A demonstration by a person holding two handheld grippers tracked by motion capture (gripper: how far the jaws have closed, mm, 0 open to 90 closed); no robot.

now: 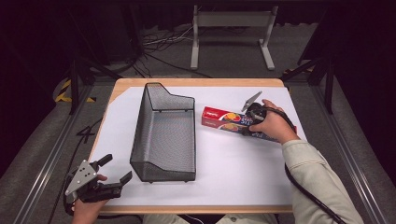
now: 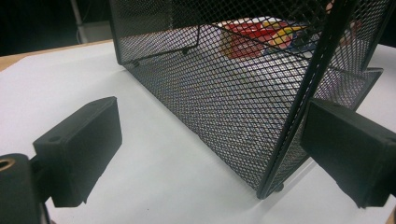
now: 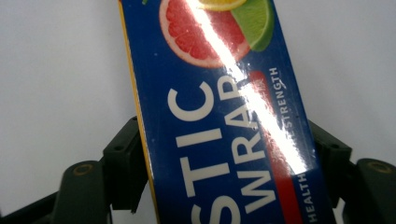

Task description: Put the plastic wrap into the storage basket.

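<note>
The left tongs (image 1: 112,178) sit at the near left corner of the tabletop (image 1: 233,172), held low in a hand (image 1: 86,207), jaws spread wide and gripping nothing. In the left gripper view the near corner of the basket (image 2: 243,116) stands between the two jaws without touching either. This black mesh basket (image 1: 163,135) rests upright on the white tabletop, left of centre, long side running away from the person, and nothing lies inside it. To its right lies the box (image 1: 229,122) of plastic wrap, flat on the tabletop, near the basket but apart from it. The right tongs (image 1: 246,125) come down on the box from above, gripped by the right hand (image 1: 273,125). In the right gripper view the blue box (image 3: 224,116) lies between the jaws, each jaw just beside one long edge; whether the pads press on it cannot be told. The tabletop is a white sheet over a wooden board. Beyond it are grey floor, loose cables (image 1: 159,46) and a white stand (image 1: 232,32) against a dark room.
</note>
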